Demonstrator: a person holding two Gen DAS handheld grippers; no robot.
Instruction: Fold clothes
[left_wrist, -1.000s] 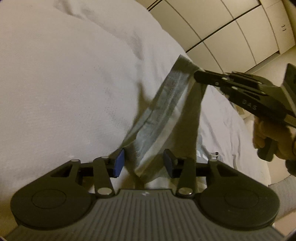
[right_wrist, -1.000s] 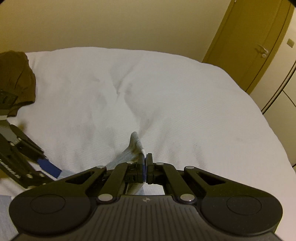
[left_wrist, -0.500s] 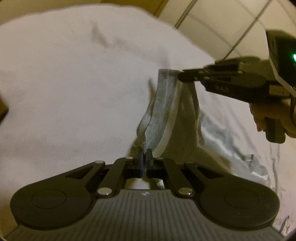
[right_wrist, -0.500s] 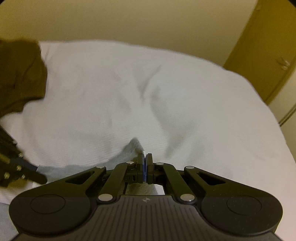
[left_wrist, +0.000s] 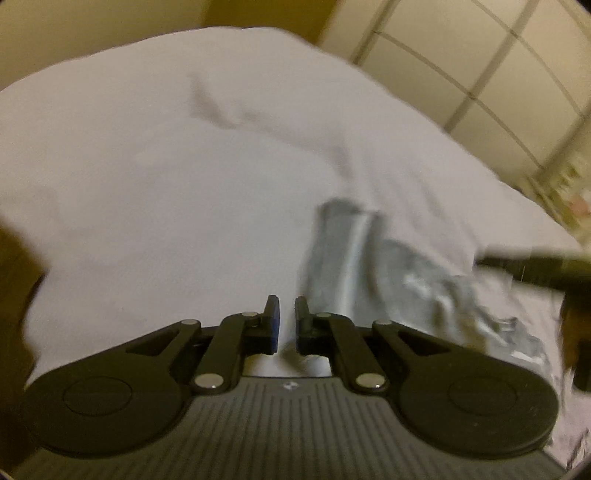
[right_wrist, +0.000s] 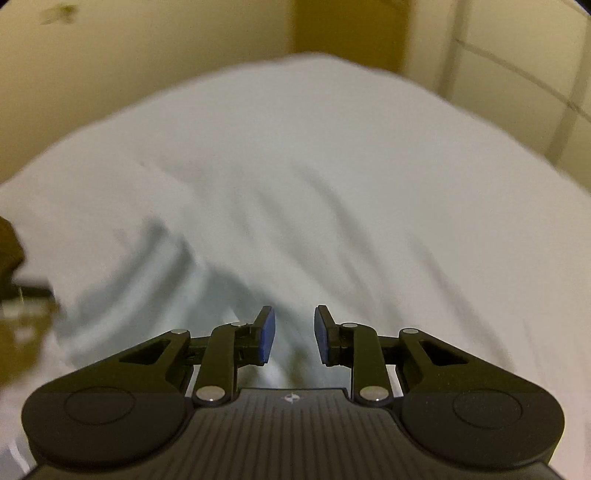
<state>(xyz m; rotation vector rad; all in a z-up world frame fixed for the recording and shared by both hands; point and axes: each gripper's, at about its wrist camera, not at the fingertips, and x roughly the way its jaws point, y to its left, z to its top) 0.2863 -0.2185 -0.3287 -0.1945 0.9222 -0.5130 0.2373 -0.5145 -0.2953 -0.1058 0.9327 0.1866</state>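
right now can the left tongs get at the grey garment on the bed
Probably yes: the left tongs are open and empty, the grey garment lies just to their right on the bed, and nothing lies between.

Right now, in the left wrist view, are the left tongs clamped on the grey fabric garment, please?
No, the left tongs stand open with only white bedding between their pads, and the grey fabric garment lies beside them.

My left wrist camera sits low and close over the white bed (left_wrist: 155, 177), looking along its fingers toward the panelled wall (left_wrist: 491, 62) beyond the bed. My right wrist camera rides just as close above the bed (right_wrist: 332, 166), facing its far edge. Both views share the bed's rumpled surface.
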